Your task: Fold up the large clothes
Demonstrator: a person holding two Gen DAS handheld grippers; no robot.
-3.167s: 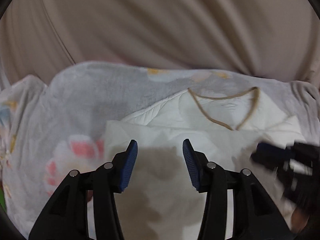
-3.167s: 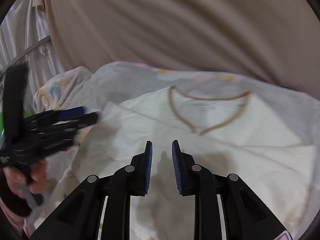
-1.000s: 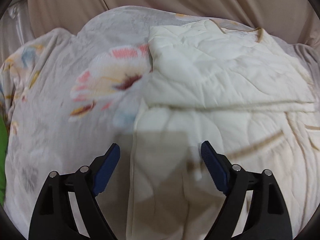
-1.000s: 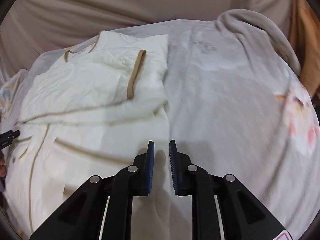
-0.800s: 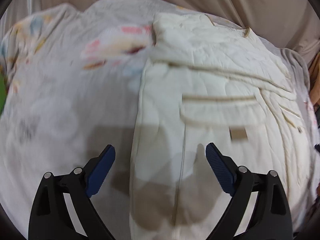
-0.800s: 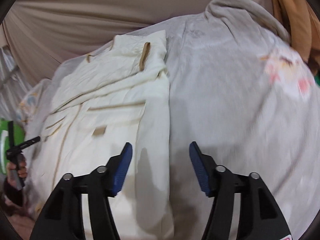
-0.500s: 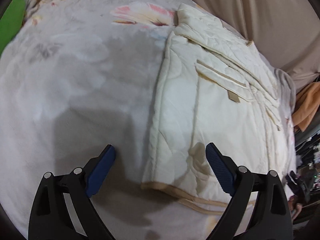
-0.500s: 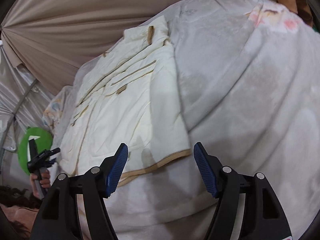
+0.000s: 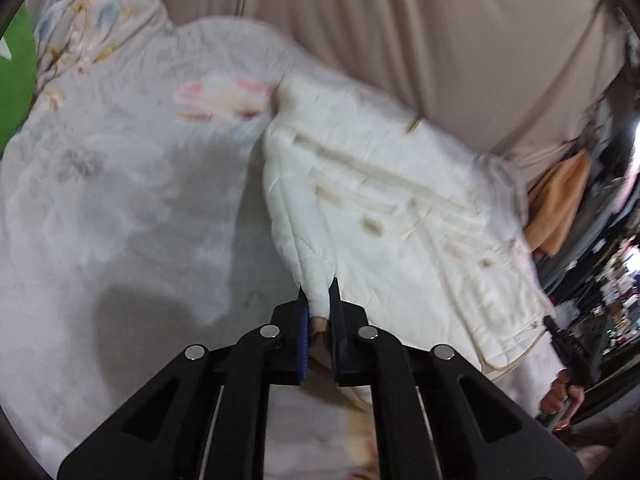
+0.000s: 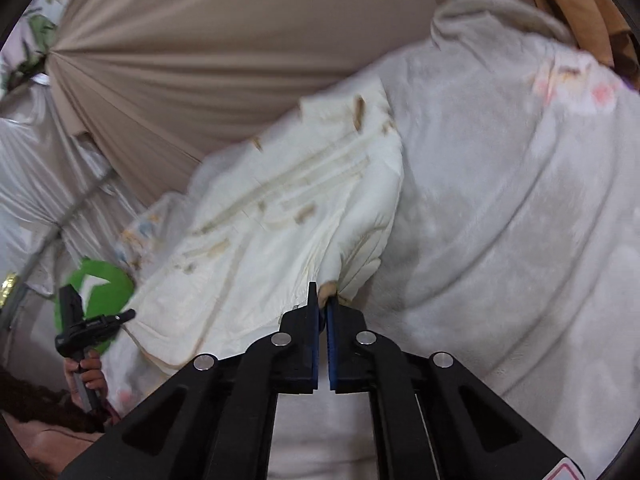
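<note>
Two grippers, one garment – cream quilted robe [image 9: 392, 216] laid on a grey floral blanket [image 9: 120, 200], long axis running away from both tools toward the beige curtain [image 9: 400, 20]. Left gripper [image 9: 318, 320]: jaws have just clamped on the near left hem corner, cloth bunched between the pads. Right gripper [image 10: 322, 312]: likewise just clamped on the near right hem corner. Each hand is nearest its own corner – judged ready to carry the hem forward toward the collar end
</note>
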